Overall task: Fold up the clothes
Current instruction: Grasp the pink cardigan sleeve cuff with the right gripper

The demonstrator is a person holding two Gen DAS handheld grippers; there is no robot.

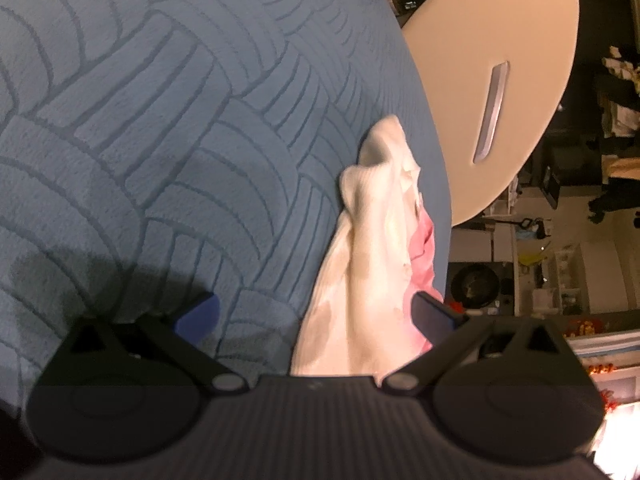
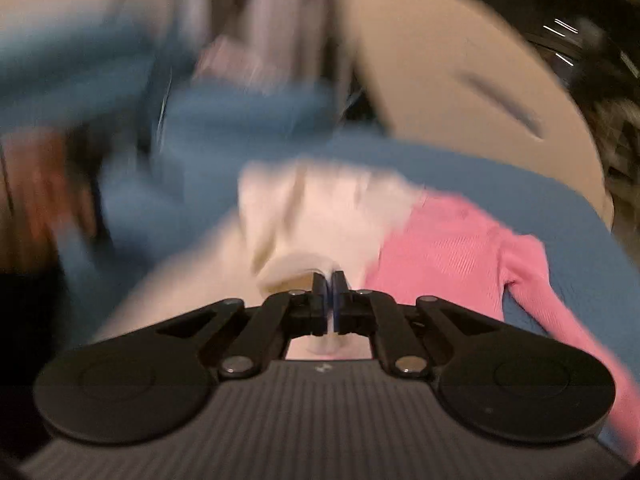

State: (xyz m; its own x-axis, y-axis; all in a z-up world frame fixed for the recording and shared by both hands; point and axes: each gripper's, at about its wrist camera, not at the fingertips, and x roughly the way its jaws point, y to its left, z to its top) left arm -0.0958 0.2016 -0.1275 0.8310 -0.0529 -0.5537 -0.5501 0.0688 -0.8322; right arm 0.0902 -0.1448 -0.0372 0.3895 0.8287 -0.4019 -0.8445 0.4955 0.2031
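A cream-white garment (image 1: 372,248) lies bunched on the blue quilted bed cover (image 1: 160,120), with a pink garment (image 1: 422,256) partly under it on the right. My left gripper (image 1: 316,314) is open; the white cloth runs between its fingers, not pinched. In the right wrist view, blurred by motion, my right gripper (image 2: 330,292) is shut on a fold of the white garment (image 2: 312,216). The pink ribbed top (image 2: 452,248) lies to its right on the blue cover (image 2: 224,120), one sleeve stretching toward the lower right.
A beige cabinet door (image 1: 496,80) with a metal handle (image 1: 491,112) stands just past the bed's edge. Beyond it are cluttered shelves (image 1: 560,272) and a dark pan. The beige door (image 2: 460,92) also shows in the right wrist view.
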